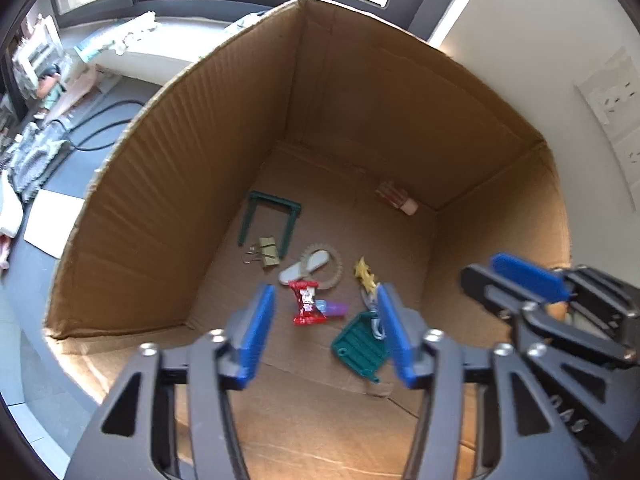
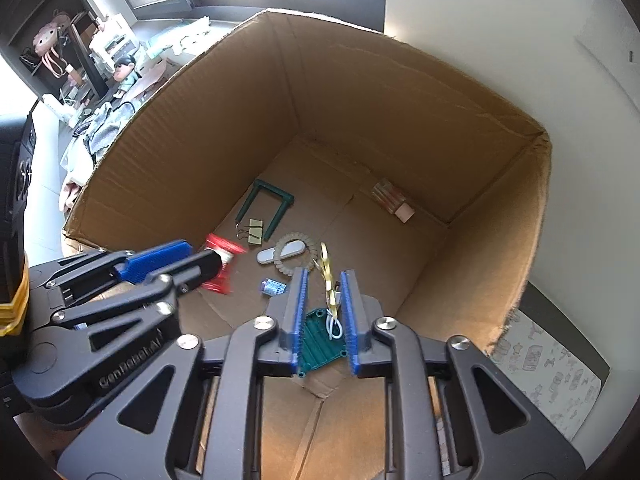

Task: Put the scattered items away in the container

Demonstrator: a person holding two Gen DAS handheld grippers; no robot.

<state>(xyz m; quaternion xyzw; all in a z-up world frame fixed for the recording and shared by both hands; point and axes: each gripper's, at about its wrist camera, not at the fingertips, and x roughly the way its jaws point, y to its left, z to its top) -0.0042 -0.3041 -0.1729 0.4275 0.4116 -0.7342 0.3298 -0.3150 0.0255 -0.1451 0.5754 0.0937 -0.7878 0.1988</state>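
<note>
Both grippers hang over an open cardboard box [image 1: 360,100] [image 2: 380,100], pointing down into it. My left gripper [image 1: 325,296] [image 2: 202,256] is open and empty. Below its pads is a red snack packet [image 1: 306,304], blurred in the right wrist view [image 2: 224,254]. My right gripper [image 2: 325,276] [image 1: 482,268] has its pads a little apart, pressing on nothing. A gold star trinket [image 2: 326,272] [image 1: 366,274] and a green ribbed plate [image 2: 320,340] [image 1: 360,346] show in the gap, down in the box.
The box floor also holds a green U-shaped frame [image 1: 272,216], binder clips [image 1: 268,254], a white oval inside a coil ring [image 1: 308,266] and a small pink-capped bottle [image 1: 398,198]. Left is a cluttered desk with cables [image 1: 96,128]; right, a white wall [image 1: 580,60].
</note>
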